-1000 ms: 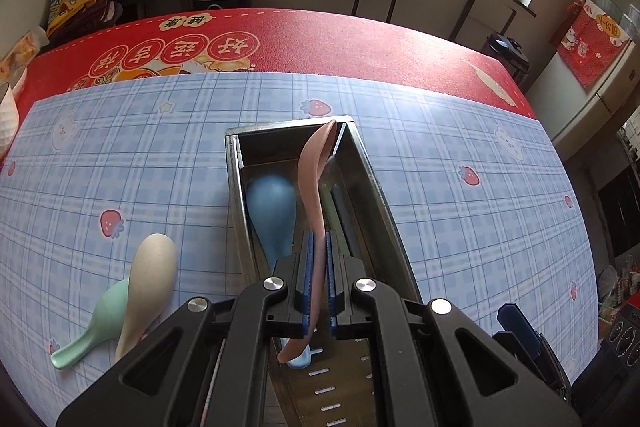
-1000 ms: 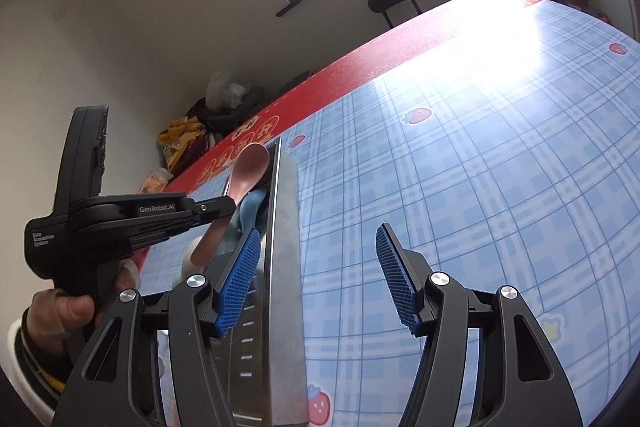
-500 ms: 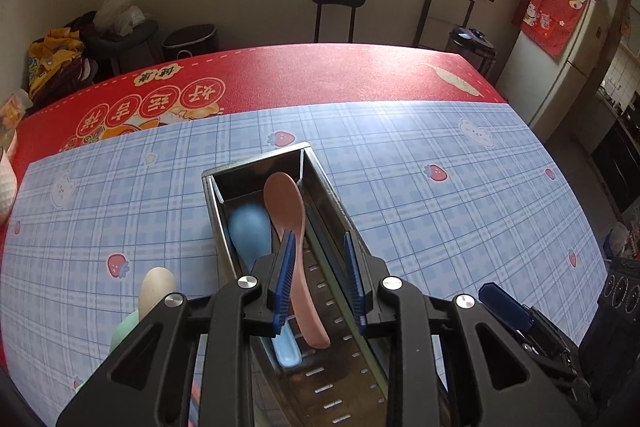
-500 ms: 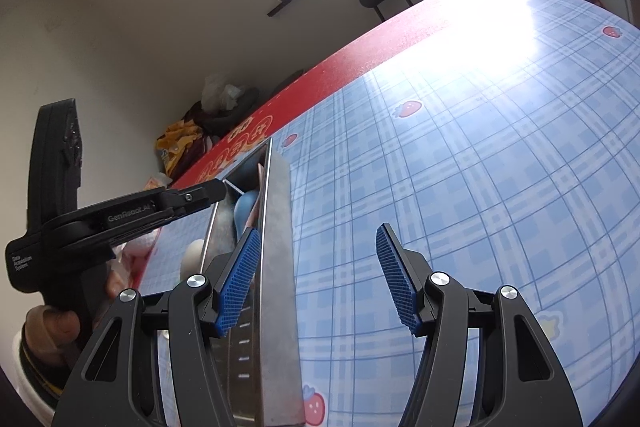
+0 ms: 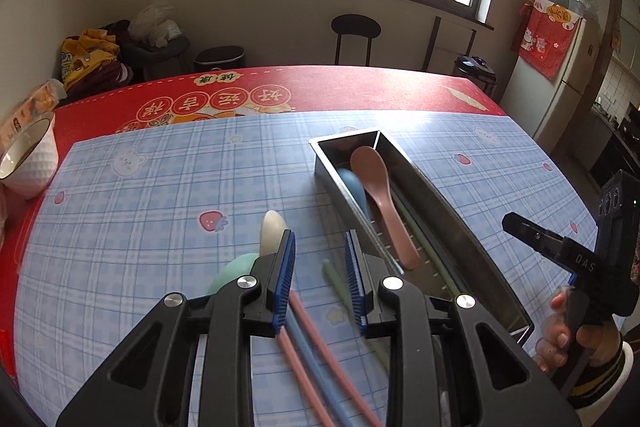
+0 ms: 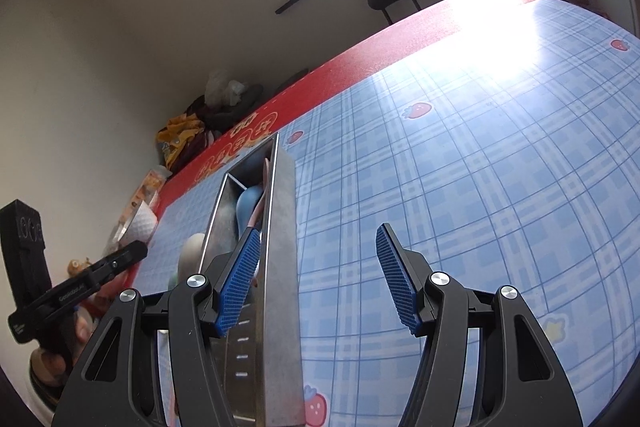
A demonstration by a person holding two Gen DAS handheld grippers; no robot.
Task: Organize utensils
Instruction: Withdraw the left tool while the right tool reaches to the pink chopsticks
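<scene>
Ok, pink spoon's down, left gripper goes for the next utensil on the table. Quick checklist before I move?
1. Pink spoon inside the metal tray, over the blue spoon: ok.
2. Left gripper open and holding nothing: ok.
3. Next targets visible: beige spoon and green spoon lie on the table, left of the tray: ok.
4. Chopsticks lie under the left gripper, in its way: not ok.
5. Right gripper open, straddling the tray's near wall, gripping nothing: ok.
6. Whether the beige spoon rests on the green one: cannot tell.
</scene>
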